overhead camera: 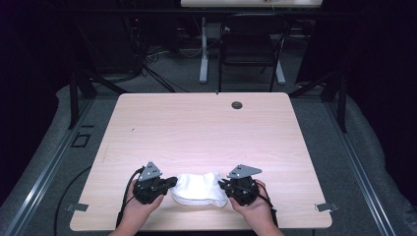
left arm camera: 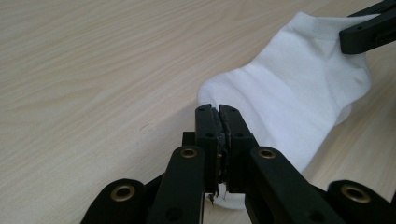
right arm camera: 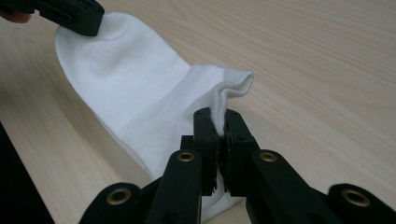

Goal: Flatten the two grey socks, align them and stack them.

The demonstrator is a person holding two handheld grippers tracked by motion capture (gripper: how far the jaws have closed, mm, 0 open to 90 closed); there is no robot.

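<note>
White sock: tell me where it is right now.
In the high view the white sock lies near the table's front edge, stretched between the left tongs and right tongs, each clamped on one end.

The sock [left arm camera: 299,88] is soft white knit cloth, ribbed at its cuff; the table [overhead camera: 196,123] is pale, matt wood-grain laminate; both grippers' jaws look like matt black plastic with brass-coloured rivets.

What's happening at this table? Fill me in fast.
A person holds a gripper in each hand and has a white sock stretched between them at the near edge of the wooden table. The left gripper is clamped on one end of the sock, the right gripper on the other. The rest of the sock lies on the tabletop.
</note>
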